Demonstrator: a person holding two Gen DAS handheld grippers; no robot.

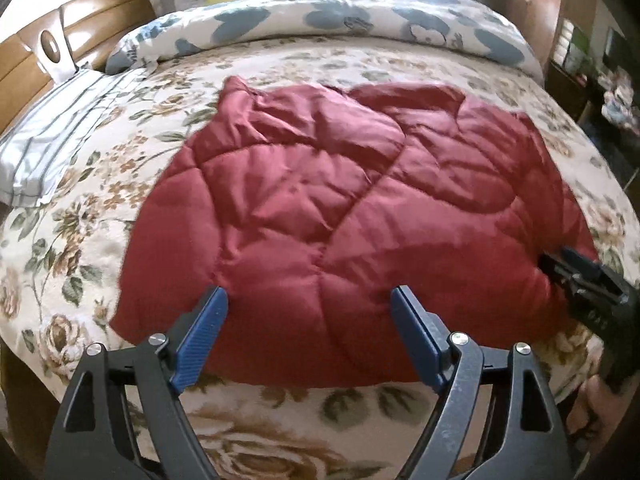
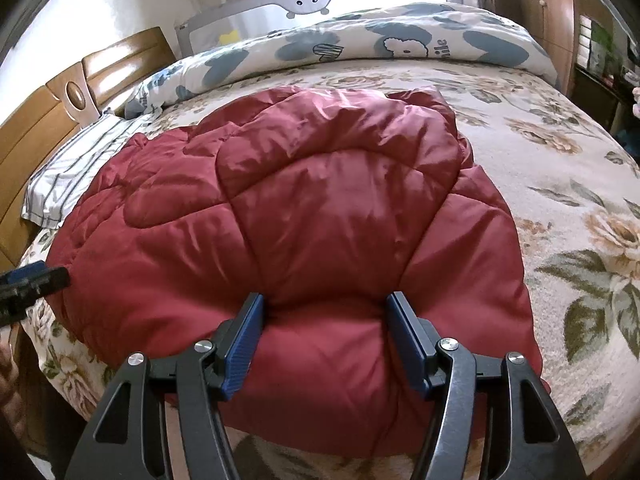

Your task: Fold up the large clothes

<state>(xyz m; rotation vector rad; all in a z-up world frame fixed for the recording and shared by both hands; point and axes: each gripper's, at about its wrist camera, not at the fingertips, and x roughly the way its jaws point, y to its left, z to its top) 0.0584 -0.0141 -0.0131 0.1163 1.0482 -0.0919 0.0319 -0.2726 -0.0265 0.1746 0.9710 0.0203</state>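
Your quilted jacket (image 1: 344, 216) lay across the middle of the bed (image 1: 80, 240), near its front edge. Behind it a rolled duvet (image 1: 320, 24) ran along the far side; a pillow (image 1: 60, 136) sat left, against the headboard (image 1: 24, 64).

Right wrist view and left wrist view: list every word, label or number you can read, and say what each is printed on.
"ile" – end of a blue word, its start hidden by a fold, on the cartoon-print duvet beside a white sheep figure.
Dark marks under the blue shape to the left on that duvet: too blurred to read.
Red quilted jacket, floral bedspread, striped pillow: no text.
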